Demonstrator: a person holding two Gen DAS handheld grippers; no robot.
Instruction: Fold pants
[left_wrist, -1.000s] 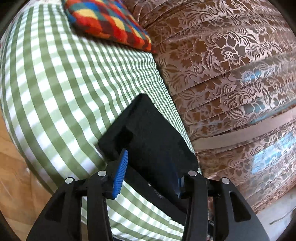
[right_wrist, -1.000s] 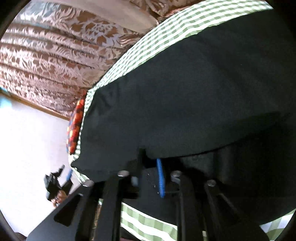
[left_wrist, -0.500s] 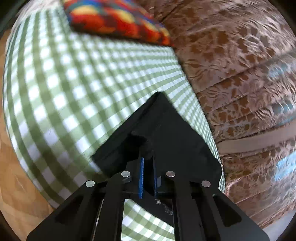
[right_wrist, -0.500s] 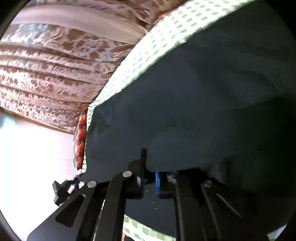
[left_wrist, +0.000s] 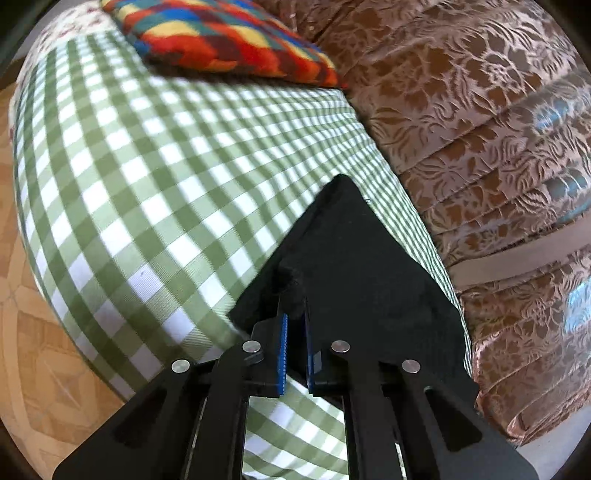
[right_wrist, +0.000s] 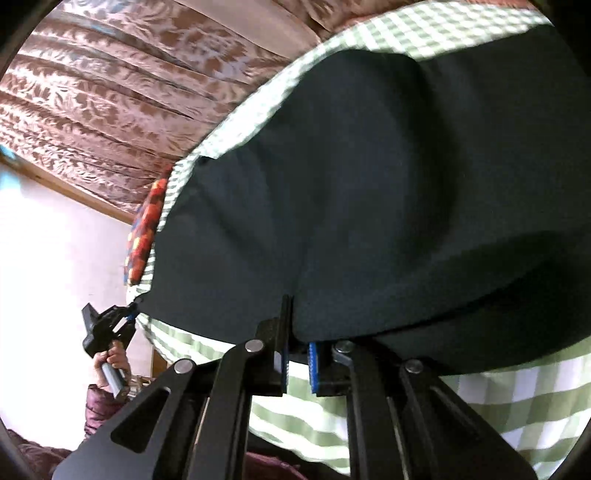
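**Both grippers closed on the near edge of the black pants**

The black pants (right_wrist: 369, 192) are shown spread over a green-and-white checked cover (left_wrist: 155, 192), with one corner (left_wrist: 343, 184) lying close to the patterned brown drape (left_wrist: 480, 129) at the far side. In the left wrist view, the left gripper (left_wrist: 294, 321) is seen with its blue-padded fingers (left_wrist: 283, 354) drawn almost together, a bunched fold of the pants' edge being pinched between them. In the right wrist view, the right gripper (right_wrist: 297, 339) is likewise nearly closed, and the near hem of the pants is clamped between its fingers, the cloth bulging above them. The left gripper (right_wrist: 110, 325) is also visible at the lower left of that view, held by a hand (right_wrist: 110, 363) with a dark red sleeve (right_wrist: 99, 410), and its tip meets the far corner of the pants. A multicoloured cushion (left_wrist: 221, 37) is seen resting at the far end of the checked cover, well apart from the pants. Wood-patterned flooring (left_wrist: 33, 332) is visible beside the cover
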